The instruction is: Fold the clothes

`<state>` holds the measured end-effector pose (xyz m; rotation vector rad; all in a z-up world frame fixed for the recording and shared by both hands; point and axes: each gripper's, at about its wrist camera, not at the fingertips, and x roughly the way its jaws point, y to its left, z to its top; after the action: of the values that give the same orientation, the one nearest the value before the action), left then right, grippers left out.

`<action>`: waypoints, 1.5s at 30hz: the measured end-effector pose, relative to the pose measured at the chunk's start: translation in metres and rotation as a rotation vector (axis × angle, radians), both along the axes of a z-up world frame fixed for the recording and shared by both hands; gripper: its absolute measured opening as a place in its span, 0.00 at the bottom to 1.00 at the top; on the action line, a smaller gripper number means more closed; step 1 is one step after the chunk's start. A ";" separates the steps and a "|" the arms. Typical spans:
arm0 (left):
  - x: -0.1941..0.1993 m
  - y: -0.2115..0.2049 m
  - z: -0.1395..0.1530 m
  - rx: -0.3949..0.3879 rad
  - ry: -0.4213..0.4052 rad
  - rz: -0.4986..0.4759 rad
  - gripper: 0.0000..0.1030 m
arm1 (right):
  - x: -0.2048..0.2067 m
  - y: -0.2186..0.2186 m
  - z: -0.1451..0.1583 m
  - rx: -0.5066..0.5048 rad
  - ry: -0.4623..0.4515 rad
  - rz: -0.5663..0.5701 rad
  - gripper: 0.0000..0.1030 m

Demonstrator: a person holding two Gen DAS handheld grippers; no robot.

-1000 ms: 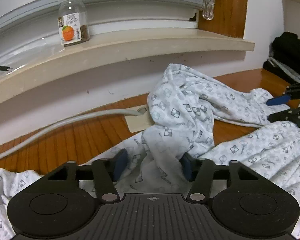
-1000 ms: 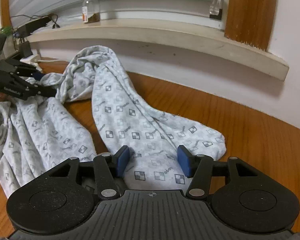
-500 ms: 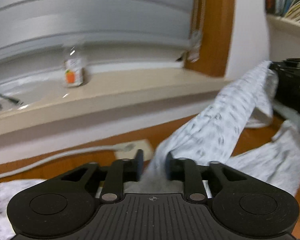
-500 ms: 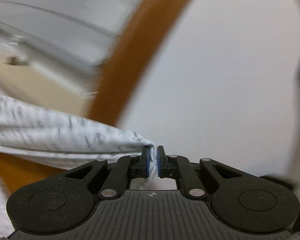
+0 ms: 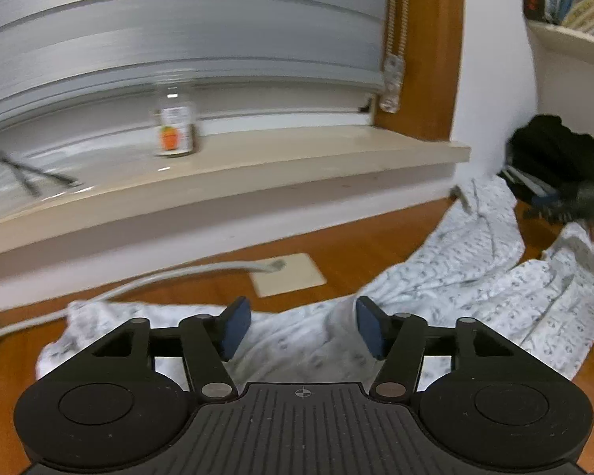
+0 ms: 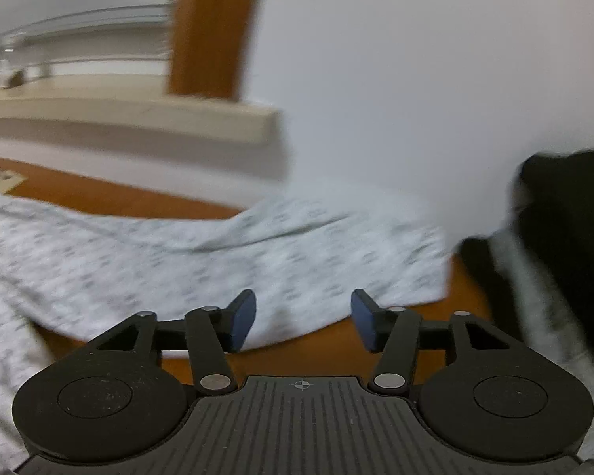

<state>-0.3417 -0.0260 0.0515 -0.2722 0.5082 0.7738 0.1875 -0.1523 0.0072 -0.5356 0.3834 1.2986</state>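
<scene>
Now both grippers are letting go: the left gripper point(image 5: 303, 330) and right gripper point(image 6: 303, 324) are opening, nothing pinched. The patterned cloth point(image 5: 475, 277) lies stretched across the wooden floor point(image 5: 336, 245). Next, probably smooth it flat, then pinch an edge firmly.

The patterned garment point(image 5: 475, 277), bunched in a heap a second ago and then pulled taut in the air, is now laid out flat along the wooden surface point(image 5: 356, 249). Both the left gripper point(image 5: 303, 330) and right gripper point(image 6: 303, 322), previously clamped on cloth, are opening and the fabric has been released.
</scene>
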 end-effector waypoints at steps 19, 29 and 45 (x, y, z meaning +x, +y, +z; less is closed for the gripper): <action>-0.103 -0.025 -0.035 -0.175 -0.051 0.123 0.65 | -0.104 -0.024 -0.010 0.024 0.008 0.231 0.67; -0.075 -0.041 -0.044 -0.119 0.022 0.104 0.35 | -0.026 -0.116 -0.025 0.030 0.005 -0.064 0.78; -0.147 0.009 -0.030 -0.052 0.157 0.329 0.05 | 0.002 -0.163 -0.054 0.130 0.144 -0.134 0.74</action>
<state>-0.4892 -0.0166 0.0217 -0.3500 0.6411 1.1089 0.1898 -0.3152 -0.0464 -0.3033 0.4433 1.2262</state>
